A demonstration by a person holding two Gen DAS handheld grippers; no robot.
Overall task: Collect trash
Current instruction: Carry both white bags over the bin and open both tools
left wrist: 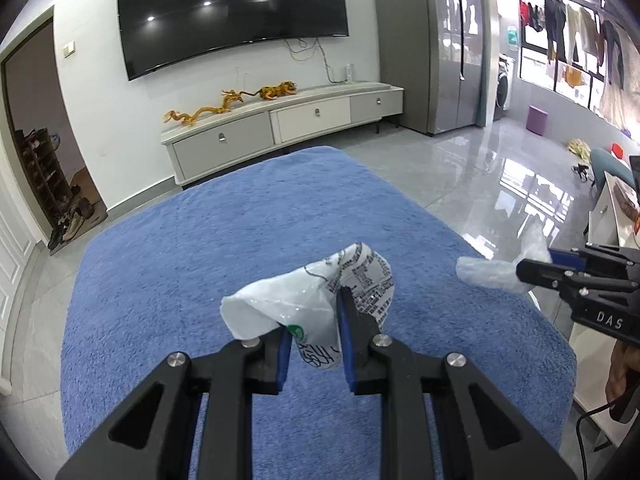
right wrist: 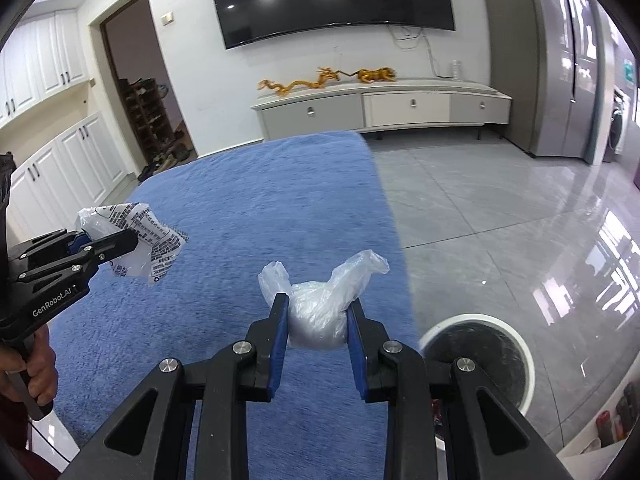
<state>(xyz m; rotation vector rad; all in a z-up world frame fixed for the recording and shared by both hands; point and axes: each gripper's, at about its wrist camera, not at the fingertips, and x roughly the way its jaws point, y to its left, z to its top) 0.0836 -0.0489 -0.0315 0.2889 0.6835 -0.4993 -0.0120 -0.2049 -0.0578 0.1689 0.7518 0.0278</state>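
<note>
Ahead of the grippers, a dark TV (left wrist: 234, 12) hangs on a white wall (left wrist: 92, 80), ceiling lights mirrored in its screen. Under it runs a low cabinet (left wrist: 280, 124) with grey and cream drawers, and gold dragon figures (left wrist: 230, 102) lie on top. Left of the TV, a doorway (left wrist: 40, 128) opens onto a shoe rack (right wrist: 146, 120). Further left stand white cupboards (right wrist: 60, 120). To the right rises a grey fridge (left wrist: 452, 44), then a washer (left wrist: 503, 88) and a window (left wrist: 568, 60) hung with clothes. A purple stool (left wrist: 538, 119) sits on the glossy grey floor (left wrist: 480, 176), which mirrors the daylight.
</note>
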